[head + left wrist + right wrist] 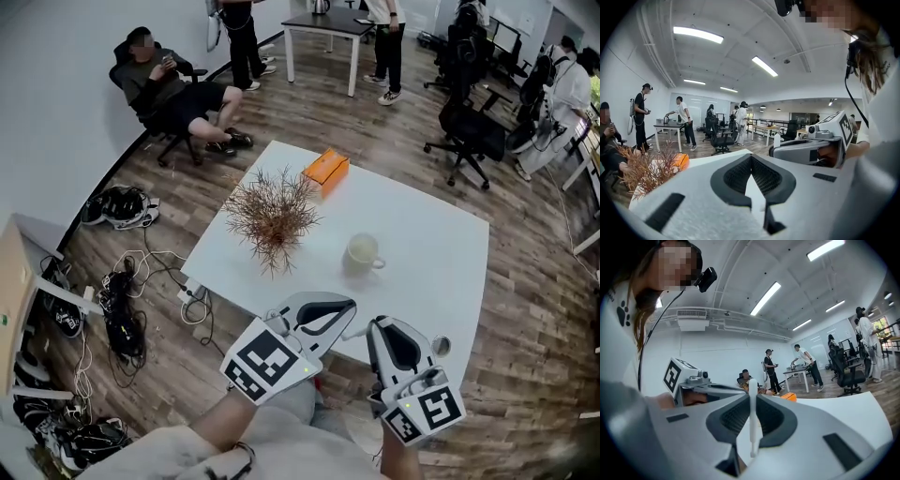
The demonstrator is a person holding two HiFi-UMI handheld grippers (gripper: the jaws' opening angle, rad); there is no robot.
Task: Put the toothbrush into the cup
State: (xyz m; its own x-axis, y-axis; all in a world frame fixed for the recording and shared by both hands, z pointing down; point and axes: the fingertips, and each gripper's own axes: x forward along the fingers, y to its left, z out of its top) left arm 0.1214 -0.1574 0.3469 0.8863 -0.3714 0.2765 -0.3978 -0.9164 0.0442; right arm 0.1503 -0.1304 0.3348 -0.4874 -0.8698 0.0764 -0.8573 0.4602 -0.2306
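While two grippers are held at the near edge of one white table, counted on it: one cup, one dried plant, one orange box | right gripper — jaws pinched on the one toothbrush, its white handle clamped between them | left gripper — jaws pressed together, nothing between | cup stands mid-table, well apart from the toothbrush
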